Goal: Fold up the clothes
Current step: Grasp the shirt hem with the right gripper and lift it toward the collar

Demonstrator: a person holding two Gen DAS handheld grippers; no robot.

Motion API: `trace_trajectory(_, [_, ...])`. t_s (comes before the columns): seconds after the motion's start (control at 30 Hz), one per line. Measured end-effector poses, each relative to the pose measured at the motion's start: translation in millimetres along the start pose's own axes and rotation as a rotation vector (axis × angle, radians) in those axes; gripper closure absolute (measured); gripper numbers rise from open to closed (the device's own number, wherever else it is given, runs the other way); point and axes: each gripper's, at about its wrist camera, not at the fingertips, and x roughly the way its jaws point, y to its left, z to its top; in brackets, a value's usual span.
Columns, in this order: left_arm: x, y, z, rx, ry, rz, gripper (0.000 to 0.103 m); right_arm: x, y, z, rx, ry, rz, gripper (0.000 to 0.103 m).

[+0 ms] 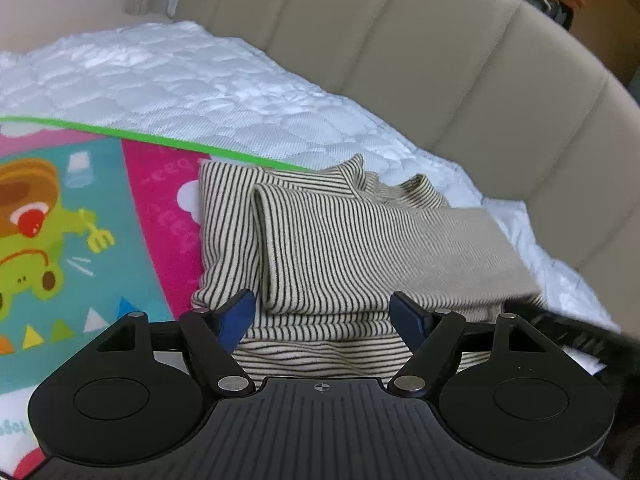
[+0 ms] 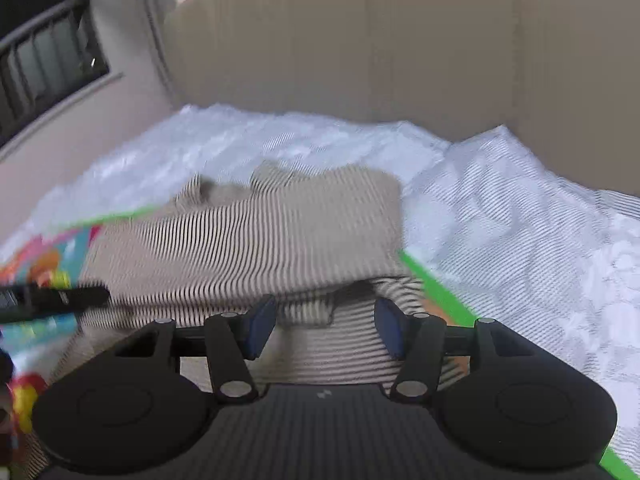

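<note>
While the left wrist view looked down along its own fingers, the left gripper point(image 1: 323, 314) stood with its blue pads spread wide and nothing pinched between them. The striped top point(image 1: 340, 240) lay directly ahead of it and partly beneath it, already doubled over, with one folded sleeve panel on top. Its long axis ran from lower left toward upper right in this view, the collar end farthest from the gripper. The near folded edge sat just in front of the pads, between them. The garment rested half on the cartoon play mat point(image 1: 80, 220) and half on the white quilted bed cover point(image 1: 180, 80), with the beige padded headboard point(image 1: 400, 60) behind. A dark blurred shape at the right edge was probably the other tool.

In the right wrist view, which was smeared by motion, the right gripper point(image 2: 325, 330) was also apart, though less widely, and no cloth was clamped in it. The striped top lay ahead and to the left there, its nearest hem directly under the gap between the pads. The play mat's green border showed just to the right.

Both grippers seemed about equally near the bottom edge, so the next fold likely turned on lifting that near hem toward the collar. No containers appeared in either view.
</note>
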Motion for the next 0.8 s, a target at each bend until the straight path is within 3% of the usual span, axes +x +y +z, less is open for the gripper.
trace_trajectory(0.13, [-6,-2,0,0.058,0.006,0.017,0.024,-17,-11,18,0.057,-0.029,-0.021,0.049])
trace_trajectory(0.23, [-7,5,3,0.044,0.012,0.0,0.024,-30,-4,43,-0.022,-0.07,-0.085,0.049])
trace_trajectory(0.33, [-8,8,8,0.021,0.014,-0.011,0.02,-38,10,79,-0.101,-0.144,-0.083,0.049])
trace_trajectory(0.47, [-8,5,8,0.026,0.023,-0.004,0.017,32,47,113,-0.193,-0.051,0.019,0.049])
trace_trajectory(0.6, [-9,2,7,0.05,0.028,0.002,0.014,115,78,104,-0.308,0.049,0.007,0.051])
trace_trajectory(0.67, [-9,3,7,0.05,0.028,-0.005,0.013,136,82,95,-0.331,0.089,0.007,0.069])
trace_trajectory(0.73, [-9,4,8,0.049,0.027,-0.015,0.012,145,85,85,-0.357,0.105,0.001,0.099])
trace_trajectory(0.8, [-13,5,10,0.042,0.024,-0.024,0.012,138,86,81,-0.381,0.083,0.007,0.099])
